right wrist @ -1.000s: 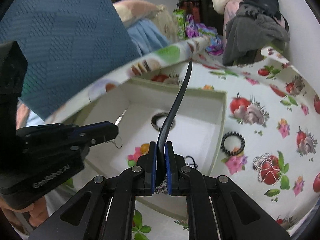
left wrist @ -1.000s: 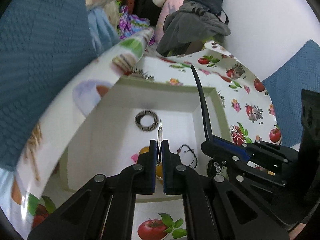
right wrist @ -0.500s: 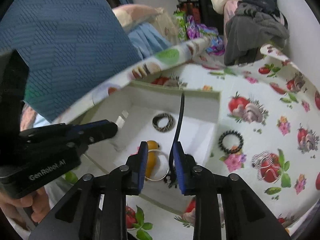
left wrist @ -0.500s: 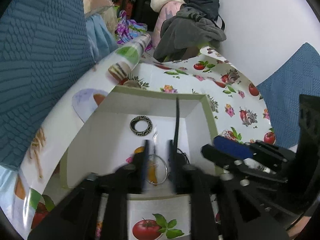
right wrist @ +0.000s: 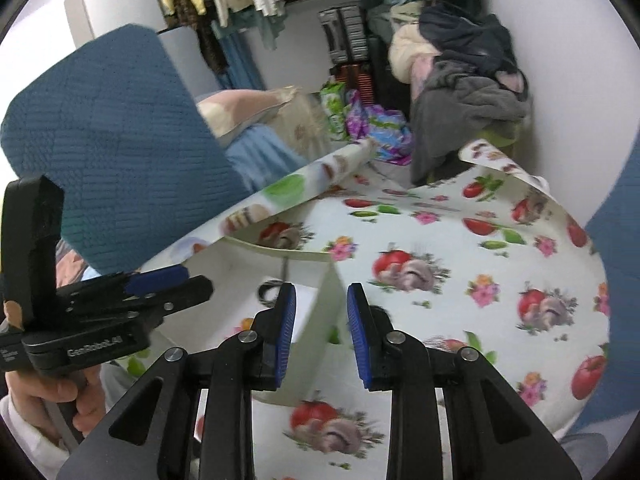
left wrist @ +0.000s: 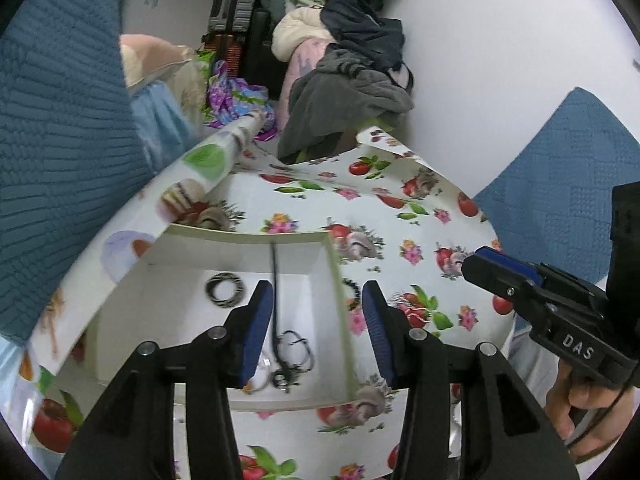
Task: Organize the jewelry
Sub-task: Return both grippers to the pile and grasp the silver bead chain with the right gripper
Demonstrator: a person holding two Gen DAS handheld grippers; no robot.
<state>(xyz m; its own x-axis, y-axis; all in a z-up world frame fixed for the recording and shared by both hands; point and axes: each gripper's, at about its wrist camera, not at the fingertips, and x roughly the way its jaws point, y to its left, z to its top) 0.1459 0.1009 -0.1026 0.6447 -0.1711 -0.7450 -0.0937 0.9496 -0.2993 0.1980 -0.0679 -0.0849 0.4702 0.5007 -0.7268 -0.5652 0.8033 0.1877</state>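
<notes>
A white open box [left wrist: 248,238] sits on the flowered tablecloth. In it lie a patterned bangle [left wrist: 225,290], a long black cord [left wrist: 274,280] with a tangle of black loops at its near end, and a silver hoop [left wrist: 260,382]. My left gripper [left wrist: 318,320] hangs above the box's near right part, its jaws opening with nothing held between them. My right gripper [right wrist: 320,300] is open and empty over the box's right wall [right wrist: 326,304]. The bangle [right wrist: 269,290] peeks out beside its left finger. Each gripper shows in the other's view, the left [right wrist: 160,284] and the right [left wrist: 500,274].
A black hair tie [left wrist: 353,283] lies on the tablecloth [left wrist: 400,208] just right of the box. Blue chair backs [right wrist: 100,152] stand left and right of the table. A heap of clothes [left wrist: 348,92] lies behind it. A hand [left wrist: 580,412] holds the right gripper's grip.
Both grippers went from shut to open, letting the hoop and the black cord drop into the box. Both have risen and drawn back from it.
</notes>
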